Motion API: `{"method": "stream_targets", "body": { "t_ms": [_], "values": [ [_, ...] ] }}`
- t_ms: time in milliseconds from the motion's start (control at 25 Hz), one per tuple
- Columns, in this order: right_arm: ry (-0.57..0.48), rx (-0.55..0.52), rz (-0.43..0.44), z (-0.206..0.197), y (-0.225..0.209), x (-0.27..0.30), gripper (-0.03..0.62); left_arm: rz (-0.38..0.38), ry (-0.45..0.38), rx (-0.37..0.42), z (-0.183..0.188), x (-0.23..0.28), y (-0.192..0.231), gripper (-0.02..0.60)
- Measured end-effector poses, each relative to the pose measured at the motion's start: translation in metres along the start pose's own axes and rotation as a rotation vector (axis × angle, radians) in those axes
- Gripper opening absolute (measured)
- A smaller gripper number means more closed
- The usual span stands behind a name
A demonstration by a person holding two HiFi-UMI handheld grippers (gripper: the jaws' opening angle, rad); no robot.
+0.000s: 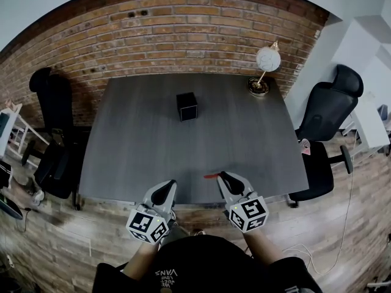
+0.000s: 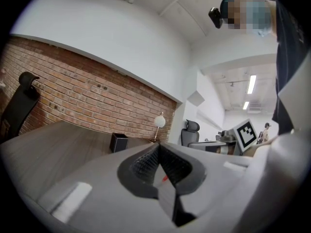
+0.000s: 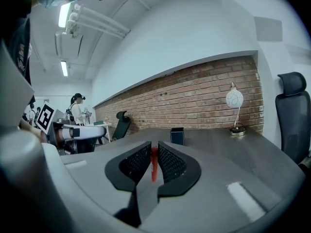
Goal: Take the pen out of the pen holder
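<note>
The black square pen holder [image 1: 187, 106] stands near the middle of the grey table [image 1: 134, 151], far from both grippers; it also shows small in the left gripper view [image 2: 118, 142] and the right gripper view [image 3: 177, 135]. My right gripper [image 1: 225, 176] hovers over the table's near edge, shut on a red pen [image 1: 211, 176] that sticks out to the left. In the right gripper view the red pen [image 3: 154, 161] is pinched between the black ribbed pads of the right gripper [image 3: 154, 147]. My left gripper [image 1: 171, 184] is beside it at the near edge, its jaws [image 2: 158, 147] closed with nothing held.
A white globe lamp [image 1: 264, 66] on a brass base stands at the table's back right corner. Black office chairs sit to the right [image 1: 330, 115] and left [image 1: 52, 102] of the table. A brick wall runs behind it.
</note>
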State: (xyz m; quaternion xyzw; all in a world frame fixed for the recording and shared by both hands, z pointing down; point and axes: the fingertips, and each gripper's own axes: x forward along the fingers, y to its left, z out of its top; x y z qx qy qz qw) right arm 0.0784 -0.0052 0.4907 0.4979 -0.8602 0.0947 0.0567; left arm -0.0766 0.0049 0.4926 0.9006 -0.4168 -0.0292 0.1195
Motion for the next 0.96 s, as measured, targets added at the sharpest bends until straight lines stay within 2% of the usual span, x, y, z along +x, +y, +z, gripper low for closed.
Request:
{"method": "stream_targets", "body": {
  "t_ms": [960],
  "values": [
    [-0.008, 0.004, -0.001, -0.009, 0.005, -0.028, 0.046, 0.027, -0.002, 0.010, -0.008, -0.025, -0.024, 0.052]
  ]
}}
